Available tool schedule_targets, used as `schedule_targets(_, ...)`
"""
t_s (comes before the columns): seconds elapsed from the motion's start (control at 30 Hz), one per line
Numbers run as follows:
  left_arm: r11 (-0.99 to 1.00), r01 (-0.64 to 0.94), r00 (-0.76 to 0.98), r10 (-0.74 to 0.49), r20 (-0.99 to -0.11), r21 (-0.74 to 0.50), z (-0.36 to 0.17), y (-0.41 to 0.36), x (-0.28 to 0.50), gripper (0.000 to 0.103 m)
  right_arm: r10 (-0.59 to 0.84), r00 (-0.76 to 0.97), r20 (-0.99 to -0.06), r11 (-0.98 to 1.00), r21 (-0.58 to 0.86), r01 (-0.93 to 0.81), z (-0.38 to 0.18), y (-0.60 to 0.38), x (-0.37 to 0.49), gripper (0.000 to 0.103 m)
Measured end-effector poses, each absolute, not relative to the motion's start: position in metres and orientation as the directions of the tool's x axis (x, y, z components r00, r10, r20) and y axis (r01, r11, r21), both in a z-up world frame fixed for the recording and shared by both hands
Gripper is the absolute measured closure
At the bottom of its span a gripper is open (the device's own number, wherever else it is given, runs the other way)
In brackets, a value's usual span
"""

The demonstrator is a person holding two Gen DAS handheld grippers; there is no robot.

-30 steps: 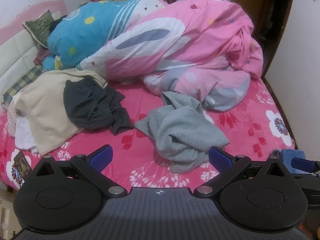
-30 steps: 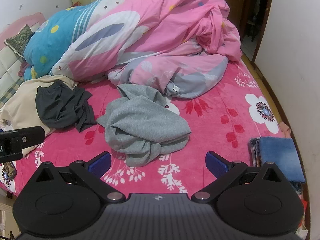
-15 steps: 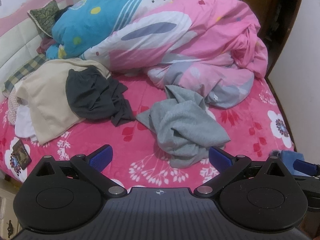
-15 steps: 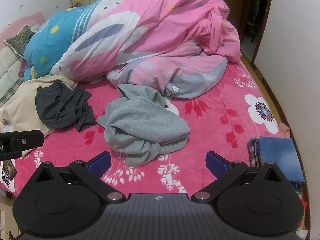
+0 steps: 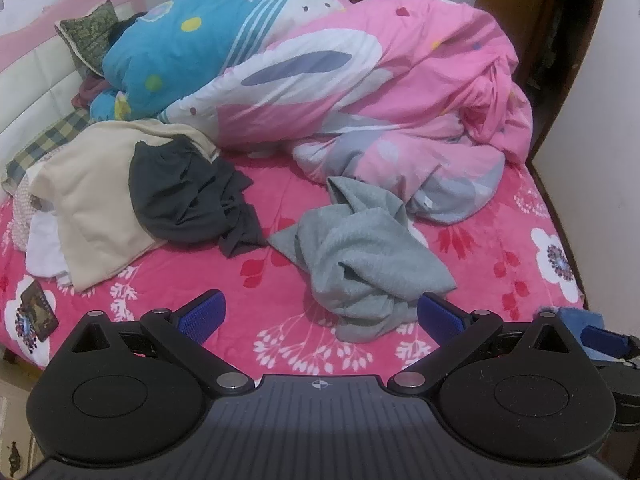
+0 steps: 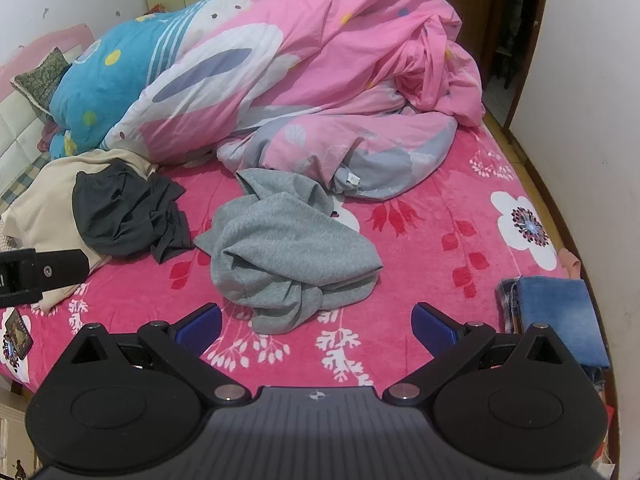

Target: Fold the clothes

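Both tongs, left (image 5: pixel 319 314) and right (image 6: pixel 316 325), hung released above the bed (image 6: pixel 460 216), grasping nothing; between their tips lay the crumpled grey sweatshirt (image 6: pixel 286 248), with no legible writing anywhere.

Each hand-held gripper (image 5: pixel 320 314) is black with round discs, silver screws, blue finger pads (image 6: pixel 434 326)

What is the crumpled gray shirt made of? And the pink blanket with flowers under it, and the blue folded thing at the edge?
The gray shirt looks like soft knit, maybe sweatshirt cotton: matte, slightly fuzzy, with thick floppy folds. The pink flowered blanket looks like plush fleece: velvety, with a faint sheen. The blue folded thing looks like denim, with its faded, mottled blue; I can't be sure.
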State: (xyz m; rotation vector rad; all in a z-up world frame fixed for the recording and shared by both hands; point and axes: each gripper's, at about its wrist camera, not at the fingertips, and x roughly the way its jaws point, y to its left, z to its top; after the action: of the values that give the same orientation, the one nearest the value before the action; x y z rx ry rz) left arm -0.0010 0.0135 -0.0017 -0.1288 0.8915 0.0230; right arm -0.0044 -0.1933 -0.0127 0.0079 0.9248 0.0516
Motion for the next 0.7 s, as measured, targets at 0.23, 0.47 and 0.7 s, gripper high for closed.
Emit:
schedule_targets(0.23, 0.992, -0.069, 0.621, -0.037, -0.783, -0.101, -0.004, 0.014, 0.001, 0.000, 0.045, 0.597, -0.801, 0.999, 0.025, -0.042, -0.014, -0.189, -0.004, 0.000)
schedule_targets(0.47, 0.992, -0.065, 0.621, -0.045, -0.782, -0.108, -0.005, 0.019, 0.003, 0.000, 0.039, 0.595, -0.803, 0.999, 0.021, -0.037, -0.014, -0.187, -0.003, 0.000)
schedule_targets(0.7, 0.992, -0.055, 0.620, -0.053, -0.783, -0.111, -0.005, 0.023, 0.008, 0.000, 0.029, 0.596, -0.802, 0.999, 0.015, -0.029, -0.014, -0.181, -0.001, 0.000)
